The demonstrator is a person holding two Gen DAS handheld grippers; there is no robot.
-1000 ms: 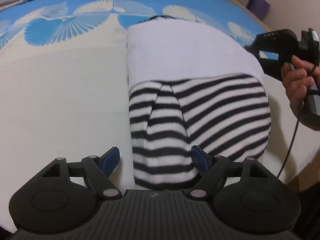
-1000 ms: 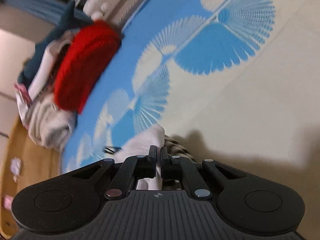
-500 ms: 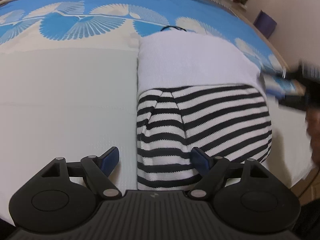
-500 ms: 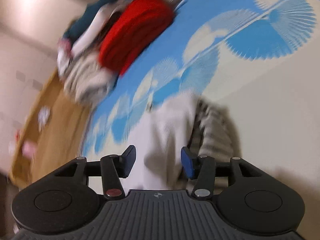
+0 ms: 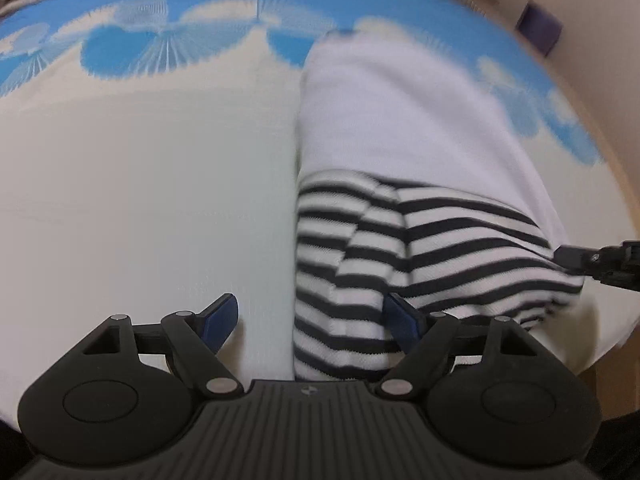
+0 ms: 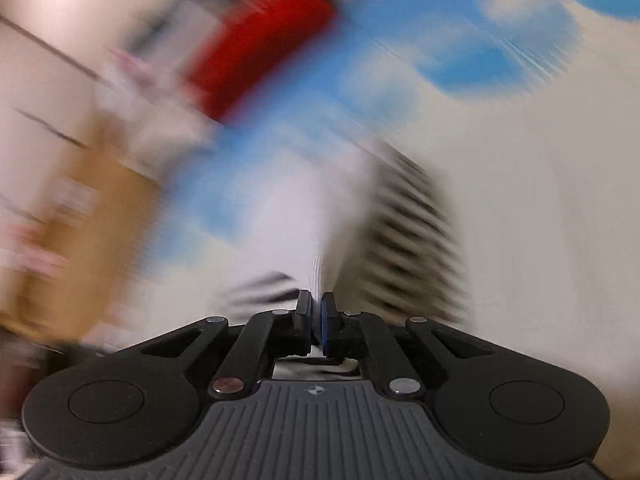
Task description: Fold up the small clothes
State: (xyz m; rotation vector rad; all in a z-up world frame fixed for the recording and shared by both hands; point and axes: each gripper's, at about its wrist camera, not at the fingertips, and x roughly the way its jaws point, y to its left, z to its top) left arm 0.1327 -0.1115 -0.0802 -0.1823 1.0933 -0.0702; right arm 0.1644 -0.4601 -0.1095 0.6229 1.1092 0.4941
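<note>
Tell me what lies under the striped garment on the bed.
The striped garment lies folded on a white garment, which shows beyond it; both rest on the cream and blue bedcover. How far the white garment reaches beneath the stripes is covered.

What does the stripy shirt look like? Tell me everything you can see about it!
The black-and-white striped knit garment is soft and folded into a neat bundle. Its far half is plain white, its near half striped, with a striped sleeve tucked across the front. It lies flat on the cream and blue patterned bedspread. The left claw is open around its near left corner. The right claw is shut at its right edge; blur hides whether it pinches cloth.
</note>
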